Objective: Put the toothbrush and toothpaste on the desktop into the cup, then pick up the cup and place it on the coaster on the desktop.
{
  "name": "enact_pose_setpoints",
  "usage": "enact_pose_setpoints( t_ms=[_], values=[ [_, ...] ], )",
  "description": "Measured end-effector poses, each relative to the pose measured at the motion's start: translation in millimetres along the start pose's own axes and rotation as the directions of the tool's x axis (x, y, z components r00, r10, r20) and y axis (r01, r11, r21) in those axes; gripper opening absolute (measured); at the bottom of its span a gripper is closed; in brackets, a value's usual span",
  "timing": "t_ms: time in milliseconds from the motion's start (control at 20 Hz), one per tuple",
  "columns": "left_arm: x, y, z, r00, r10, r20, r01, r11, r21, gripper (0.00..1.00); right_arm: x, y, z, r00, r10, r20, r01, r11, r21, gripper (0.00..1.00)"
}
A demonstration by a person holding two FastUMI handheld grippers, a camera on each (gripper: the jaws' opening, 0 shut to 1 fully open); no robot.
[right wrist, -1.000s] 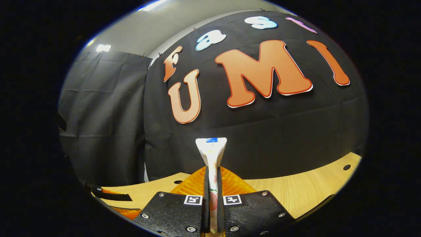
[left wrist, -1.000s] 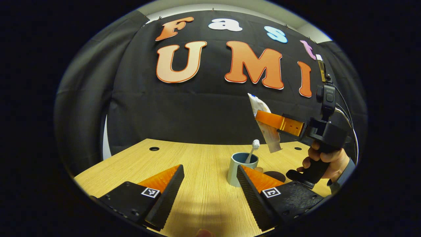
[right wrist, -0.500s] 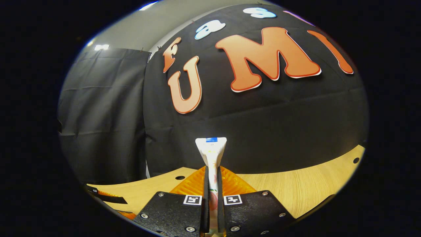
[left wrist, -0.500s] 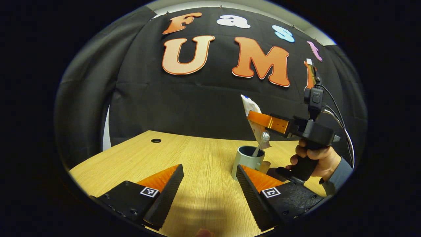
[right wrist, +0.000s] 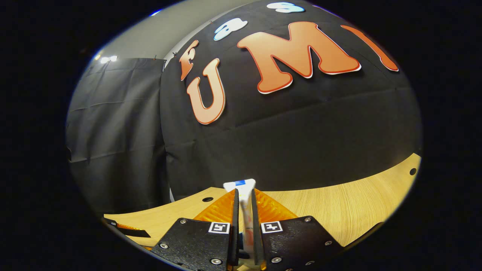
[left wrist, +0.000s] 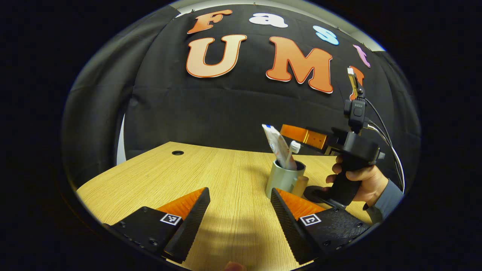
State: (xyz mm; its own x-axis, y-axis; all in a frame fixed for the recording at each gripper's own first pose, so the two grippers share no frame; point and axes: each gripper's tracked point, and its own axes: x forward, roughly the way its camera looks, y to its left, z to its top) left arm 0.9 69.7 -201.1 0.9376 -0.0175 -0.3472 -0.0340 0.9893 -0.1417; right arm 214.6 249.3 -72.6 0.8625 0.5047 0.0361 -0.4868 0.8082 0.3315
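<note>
A grey cup (left wrist: 283, 180) stands on the wooden desktop (left wrist: 211, 169) in the left gripper view. A white toothbrush (left wrist: 293, 150) and the white toothpaste tube (left wrist: 275, 141) stand in it, both leaning and sticking out above the rim. The right gripper (left wrist: 286, 131), held by a hand (left wrist: 357, 180), hovers just behind the tube's upper end. In the right gripper view the tube (right wrist: 241, 185) sits low between that gripper's (right wrist: 244, 194) fingers, which stand slightly apart. My left gripper (left wrist: 239, 194) is open and holds nothing, in front of and left of the cup. A dark round coaster (left wrist: 314, 192) lies right of the cup.
The desktop has small cable holes at the back left (left wrist: 177, 153) and at the far right (right wrist: 413, 171). Black cloth walls close the booth behind and to the sides. A wide stretch of bare wood lies left of the cup.
The right gripper came down over the cup and its fingers parted a little. The toothpaste tube slid down between them and now stands in the cup beside the toothbrush. The left gripper barely moved.
</note>
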Motion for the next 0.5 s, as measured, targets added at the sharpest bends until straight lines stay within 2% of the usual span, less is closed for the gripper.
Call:
enact_pose_setpoints(
  t_ms=[250,450,500],
  values=[
    [-2,-15,2,1.0,-0.02,-0.009,0.019,1.0,-0.004,0.98,-23,-9,19,1.0,-0.017,0.014,0.017,1.0,-0.013,0.2],
    [-2,-38,17,0.998,-0.062,-0.009,0.062,0.998,0.005,0.98,-51,-24,37,0.998,-0.054,0.015,0.055,0.997,-0.05,0.37],
    [-1,-44,20,0.997,-0.071,-0.009,0.072,0.997,0.01,0.98,-60,-27,44,0.998,-0.066,0.02,0.067,0.996,-0.063,0.45]
  ],
)
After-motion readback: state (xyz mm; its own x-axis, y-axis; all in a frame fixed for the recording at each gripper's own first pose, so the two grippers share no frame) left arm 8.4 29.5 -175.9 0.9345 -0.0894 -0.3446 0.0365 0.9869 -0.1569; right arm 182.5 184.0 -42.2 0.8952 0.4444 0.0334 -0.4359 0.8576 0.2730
